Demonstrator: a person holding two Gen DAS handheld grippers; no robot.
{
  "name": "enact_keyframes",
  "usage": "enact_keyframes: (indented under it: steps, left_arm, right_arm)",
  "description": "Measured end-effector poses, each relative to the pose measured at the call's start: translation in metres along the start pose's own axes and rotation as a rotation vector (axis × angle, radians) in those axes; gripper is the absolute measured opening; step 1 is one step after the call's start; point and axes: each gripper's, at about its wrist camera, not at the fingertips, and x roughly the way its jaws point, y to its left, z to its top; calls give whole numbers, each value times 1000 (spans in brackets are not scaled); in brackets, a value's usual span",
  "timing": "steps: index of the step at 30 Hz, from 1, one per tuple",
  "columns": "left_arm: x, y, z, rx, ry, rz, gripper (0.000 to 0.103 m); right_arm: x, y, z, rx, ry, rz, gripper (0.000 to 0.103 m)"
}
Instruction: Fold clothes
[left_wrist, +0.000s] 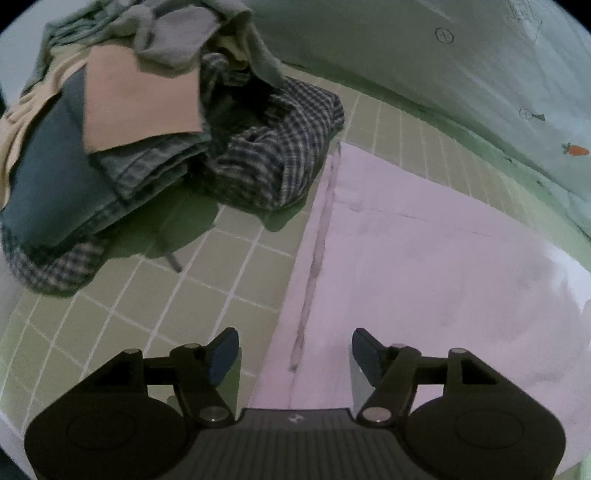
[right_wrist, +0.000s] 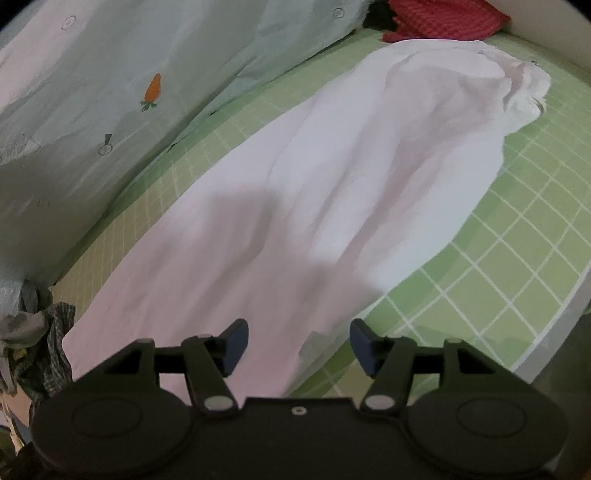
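Left tool (left_wrist: 295, 352) and right tool (right_wrist: 299, 345) agape, nothing held. White garment (right_wrist: 332, 192) spread long on green checked bed sheet (right_wrist: 517, 266), apparently folded lengthwise only. Heap of unfolded clothes (left_wrist: 147, 129) just beside, awaiting turn.

Bed with a green grid sheet, laundry spread all over it

The green checked bed sheet (right_wrist: 517, 266) has a long white garment (right_wrist: 332, 184) laid flat across it, a messy pile of clothes (left_wrist: 129, 129) with a plaid shirt (left_wrist: 280, 147) at its left end, a pale carrot-print duvet (right_wrist: 110, 92) along the far side, and something red (right_wrist: 447, 18) in the far right corner.
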Motion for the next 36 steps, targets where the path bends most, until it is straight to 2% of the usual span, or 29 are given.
enact_keyframes:
  steps: [4, 6, 7, 8, 12, 15, 16, 17, 21, 28, 33, 36]
  left_arm:
    - [9, -6, 5, 41, 9, -23, 68]
    - [12, -9, 6, 62, 17, -38, 64]
    - [13, -11, 6, 70, 19, -36, 56]
    - [14, -13, 6, 80, 19, -32, 54]
    - [13, -18, 3, 124, 9, 0, 34]
    - [11, -15, 2, 103, 2, -4, 26]
    - [10, -14, 3, 89, 1, -12, 18]
    - [9, -14, 4, 80, -2, -21, 14]
    - [-4, -27, 8, 81, -30, -21, 9]
    - [-39, -98, 14, 114, -121, -65, 8]
    - [-52, -178, 12, 145, -160, -120, 7]
    - [-48, -232, 3, 177, -156, -155, 7]
  right_arm:
    - [-3, -4, -4, 21, -4, -35, 63]
    - [-4, -8, -5, 45, -4, -46, 63]
    - [-4, -11, -5, 62, -4, -44, 63]
    - [-5, -13, -5, 79, -6, -38, 62]
    - [-5, -18, -3, 125, -15, -21, 62]
    - [-2, -19, 0, 136, -16, -12, 62]
    - [-1, -20, 1, 139, -16, -9, 62]
    - [1, -21, 3, 142, -14, -5, 61]
    - [8, -30, 14, 151, -3, 18, 60]
    - [15, -55, 46, 151, 14, 63, 59]
    - [15, -81, 73, 122, 25, 88, 59]
    - [15, -104, 91, 123, 27, 97, 59]
